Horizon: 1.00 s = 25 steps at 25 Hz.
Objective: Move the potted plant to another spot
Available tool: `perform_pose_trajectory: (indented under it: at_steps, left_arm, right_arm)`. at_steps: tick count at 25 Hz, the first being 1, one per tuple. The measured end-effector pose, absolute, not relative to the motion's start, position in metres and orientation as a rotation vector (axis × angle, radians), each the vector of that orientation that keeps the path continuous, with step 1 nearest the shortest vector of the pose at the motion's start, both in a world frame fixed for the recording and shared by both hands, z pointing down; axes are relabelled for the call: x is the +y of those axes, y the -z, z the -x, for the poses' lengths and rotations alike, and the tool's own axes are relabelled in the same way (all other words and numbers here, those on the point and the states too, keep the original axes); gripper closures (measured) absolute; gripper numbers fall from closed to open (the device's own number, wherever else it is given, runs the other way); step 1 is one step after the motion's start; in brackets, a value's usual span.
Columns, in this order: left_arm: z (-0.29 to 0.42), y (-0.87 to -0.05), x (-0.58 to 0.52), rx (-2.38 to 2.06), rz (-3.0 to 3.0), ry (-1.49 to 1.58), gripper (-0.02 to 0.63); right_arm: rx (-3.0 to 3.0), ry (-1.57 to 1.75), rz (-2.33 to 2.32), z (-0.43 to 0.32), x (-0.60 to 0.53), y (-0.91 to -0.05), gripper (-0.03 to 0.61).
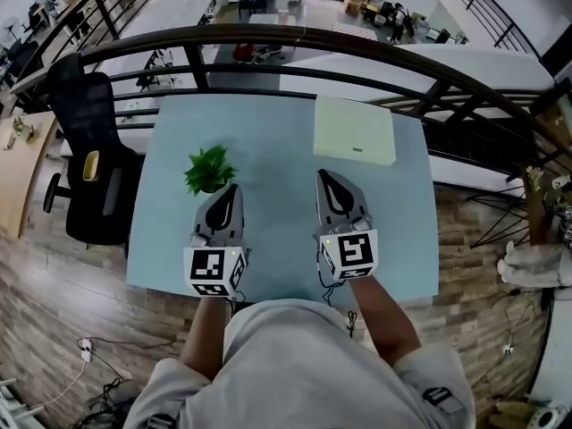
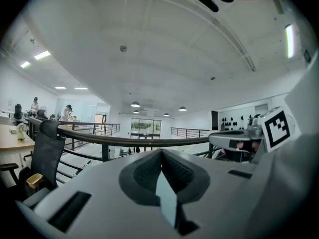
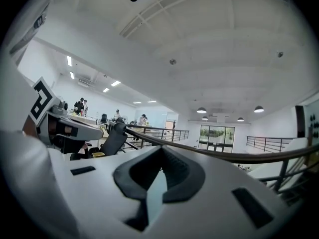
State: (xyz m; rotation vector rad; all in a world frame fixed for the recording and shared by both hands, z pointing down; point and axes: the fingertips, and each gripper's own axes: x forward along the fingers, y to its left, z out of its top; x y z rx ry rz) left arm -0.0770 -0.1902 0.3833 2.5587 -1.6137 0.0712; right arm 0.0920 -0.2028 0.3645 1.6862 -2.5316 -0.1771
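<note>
Plant (image 1: 210,170): near desk's (image 1: 277,248) left edge; pot mostly hidden behind left gripper (image 1: 232,189).
Left gripper: pressed together, empty.
Right gripper (image 1: 324,177): pressed together, empty.

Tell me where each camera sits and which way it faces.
Head view: on the person's head, looking down on the pale blue table, small green potted plant, left gripper, right gripper and both forearms.
Left gripper view: rides the left gripper, facing level over its shut jaws toward the dark curved railing.
Right gripper view: likewise on the right gripper, jaws shut.
Shared: both gripper views show that railing.
</note>
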Motion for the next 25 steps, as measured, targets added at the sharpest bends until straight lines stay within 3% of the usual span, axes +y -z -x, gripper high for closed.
perform_pose_trajectory:
  at_steps: [25]
  left_arm:
    - [0.083,-0.386,-0.175,-1.618,-2.548,-0.055,0.601]
  right_arm:
    - [-2.526,0.204,-1.634,-0.081,-0.196,-0.365,0.575]
